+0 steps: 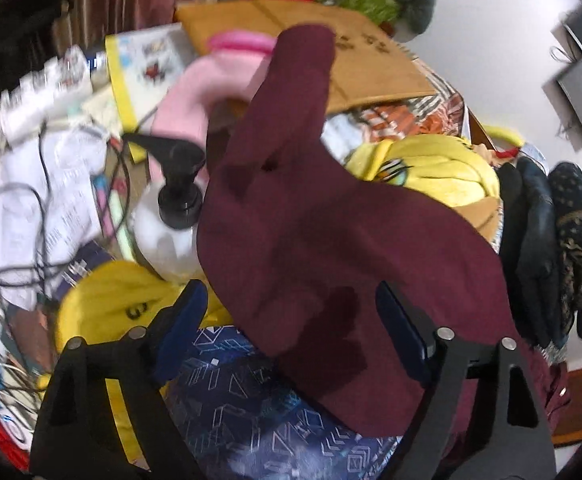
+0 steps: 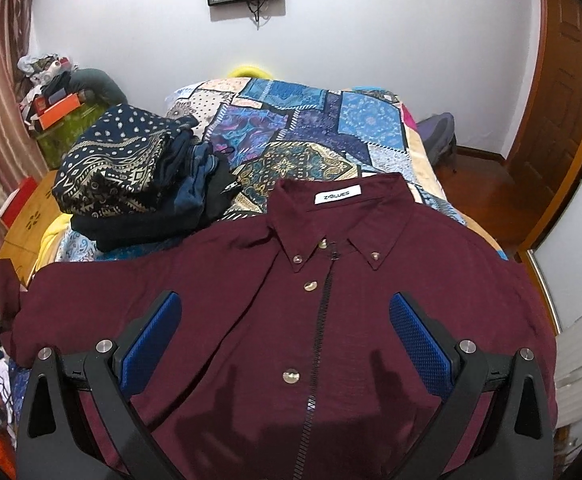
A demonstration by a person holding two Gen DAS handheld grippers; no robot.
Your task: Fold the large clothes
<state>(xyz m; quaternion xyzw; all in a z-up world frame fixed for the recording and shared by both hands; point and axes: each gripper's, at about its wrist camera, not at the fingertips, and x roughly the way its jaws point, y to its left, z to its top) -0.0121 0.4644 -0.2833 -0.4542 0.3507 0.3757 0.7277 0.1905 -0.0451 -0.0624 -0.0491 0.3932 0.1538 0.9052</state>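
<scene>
The left gripper (image 1: 291, 320) stands wide around the maroon shirt's sleeve (image 1: 291, 128), unpinched; the right gripper (image 2: 287, 336) hovers wide over the maroon shirt (image 2: 371, 300), face up on the bed (image 2: 291, 128). Pinch the sleeve near the cuff and fold it across the chest.

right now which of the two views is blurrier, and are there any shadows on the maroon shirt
Left wrist view: clearly blurrier, the pump bottle and papers smeared by motion, edges bent by the fisheye. Right wrist view: sharp, the collar label readable, with soft shadows of the right gripper falling on the maroon shirt near the bottom edge.
</scene>
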